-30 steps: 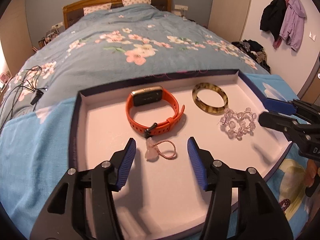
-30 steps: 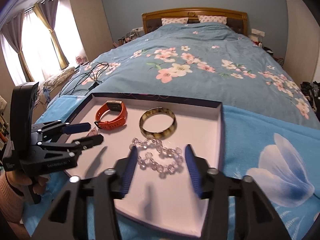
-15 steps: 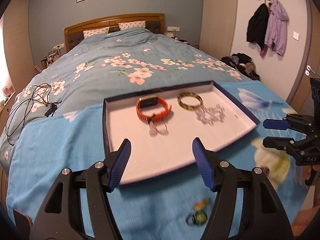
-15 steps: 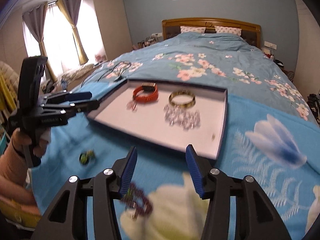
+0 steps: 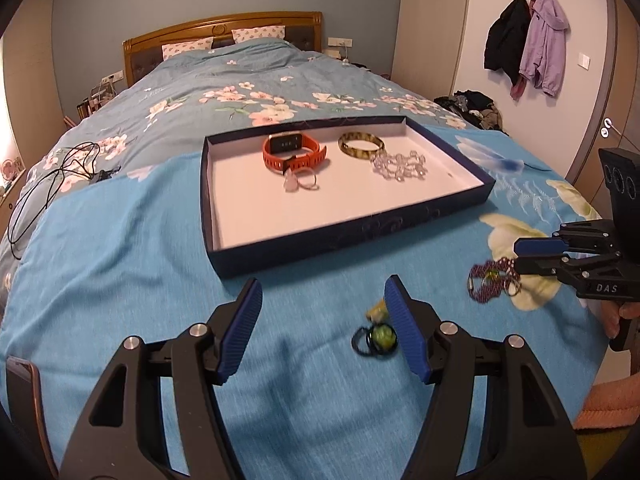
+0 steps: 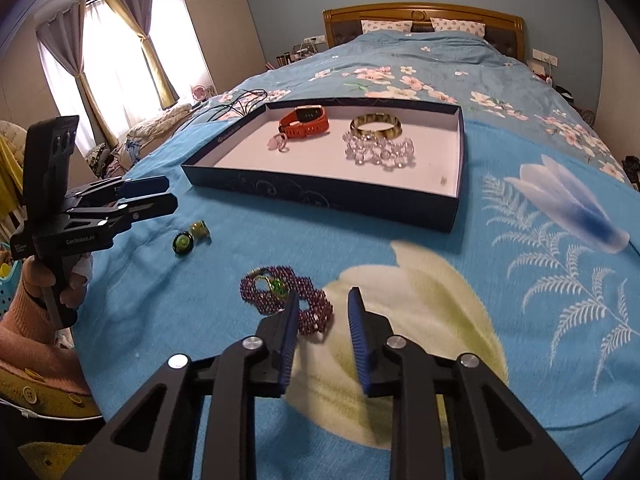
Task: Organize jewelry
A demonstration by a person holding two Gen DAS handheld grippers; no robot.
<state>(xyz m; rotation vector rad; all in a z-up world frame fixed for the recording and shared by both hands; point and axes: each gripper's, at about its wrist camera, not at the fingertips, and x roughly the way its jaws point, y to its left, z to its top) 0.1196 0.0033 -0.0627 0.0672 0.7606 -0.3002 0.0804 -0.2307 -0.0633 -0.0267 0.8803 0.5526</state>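
A shallow dark-blue cardboard tray with a white inside [image 5: 352,236] is lying on the blue flowered bedspread [image 5: 120,280]. Inside the tray, toward its far wall, an orange-strapped smartwatch [image 5: 294,151], a mottled tortoiseshell bangle [image 5: 361,145], a clear crystal bead bracelet [image 5: 398,165] and a small pale pendant on a thin cord [image 5: 298,181] are resting. On the bedspread in front of the tray, a purple beaded bracelet with a green charm [image 6: 286,298] is lying bunched. The right tool [image 6: 323,332] is hovering just above that bracelet; its jaws have just been closing, with a gap left and, as far as the blur allows, nothing clamped. Also in front of the tray, a dark ring with a green stone [image 5: 376,339] and a small yellowish bead [image 5: 378,311] are sitting beside the released left tool [image 5: 323,330], whose jaws are standing wide apart.
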